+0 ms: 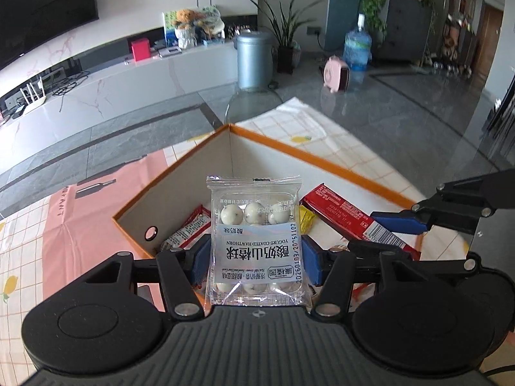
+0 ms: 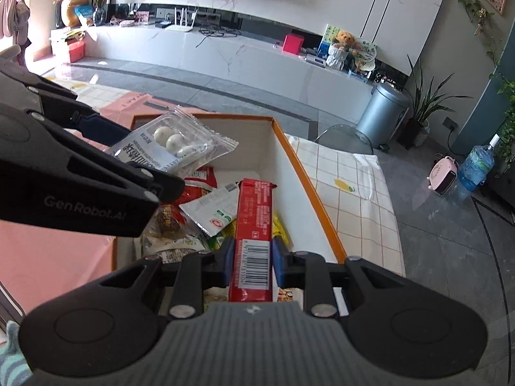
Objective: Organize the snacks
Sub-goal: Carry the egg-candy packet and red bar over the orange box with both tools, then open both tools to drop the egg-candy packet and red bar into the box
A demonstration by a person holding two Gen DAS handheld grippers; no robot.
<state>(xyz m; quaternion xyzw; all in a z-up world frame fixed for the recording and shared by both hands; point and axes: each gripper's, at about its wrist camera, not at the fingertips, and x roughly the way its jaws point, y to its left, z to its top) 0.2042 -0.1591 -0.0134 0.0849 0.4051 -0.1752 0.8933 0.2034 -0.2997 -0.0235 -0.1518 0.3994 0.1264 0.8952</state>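
Both hands over the orange box (image 2: 309,173): left gripper (image 1: 256,259) fingers clamp the crinkly hawthorn-ball packet (image 1: 256,244) by its sides, light but crushable; right gripper (image 2: 251,262) pinches the slim red bar (image 2: 254,225) at its barcode end

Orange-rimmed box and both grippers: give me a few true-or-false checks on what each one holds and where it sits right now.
1. The left gripper is shut on the clear pack of yogurt-coated hawthorn balls. True.
2. The right gripper is open. False: it is shut on the red bar.
3. Both held snacks hang over the orange-rimmed box. True.
4. The box holds nothing yet. False: a white sachet and other wrappers already lie inside.
5. The box stands on bare floor. False: it sits on a patterned cloth.
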